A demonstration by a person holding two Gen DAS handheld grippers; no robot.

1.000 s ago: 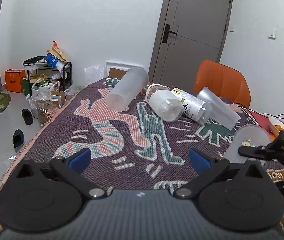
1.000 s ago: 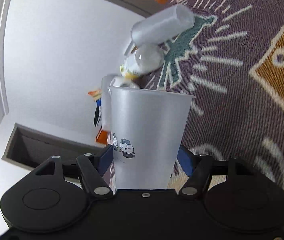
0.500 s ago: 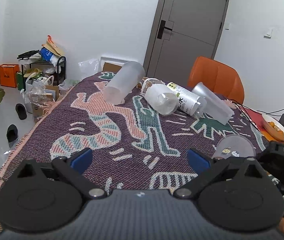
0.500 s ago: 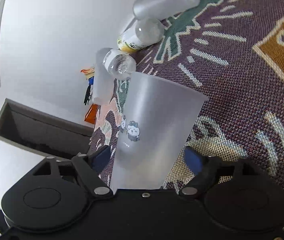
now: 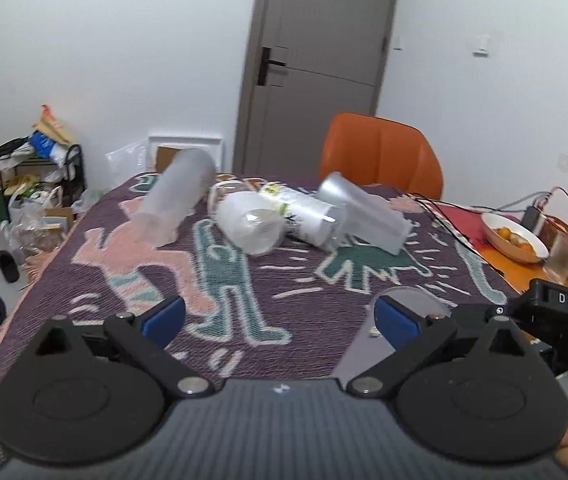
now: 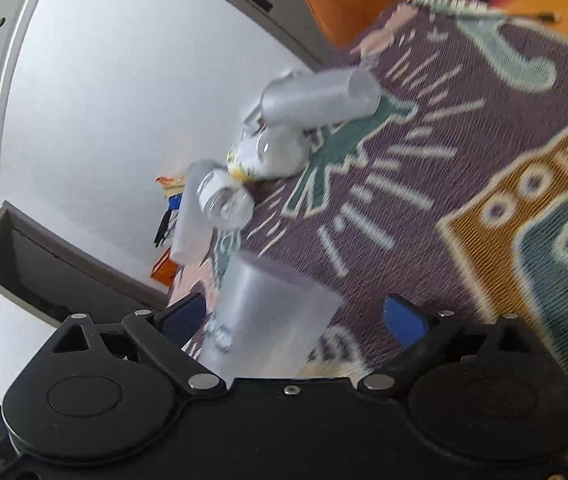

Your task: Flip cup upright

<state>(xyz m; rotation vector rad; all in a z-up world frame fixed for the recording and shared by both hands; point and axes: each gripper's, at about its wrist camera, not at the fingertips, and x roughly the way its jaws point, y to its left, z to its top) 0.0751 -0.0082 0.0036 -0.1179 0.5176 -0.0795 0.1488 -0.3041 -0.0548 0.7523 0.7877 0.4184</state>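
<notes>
- Blanket [image 5: 284, 312] of purple weave with pink, green and white figures covers our table; in the right wrist view it shows an orange patch too.
- We see a grey door [image 5: 315, 64] in a white wall, an orange chair [image 5: 379, 156] at the far edge, and a cluttered shelf [image 5: 40, 160] to the left.
- We count several frosted containers [image 5: 252, 216] lying on their sides at the far end.
- Our frosted cup [image 6: 268, 312] sits between the parted fingers of the right gripper [image 6: 293, 316], which do not press on it.
- Our left gripper [image 5: 280, 316] is spread wide, holding nothing.
- We see a bowl of fruit [image 5: 513, 236] beside cables.
</notes>
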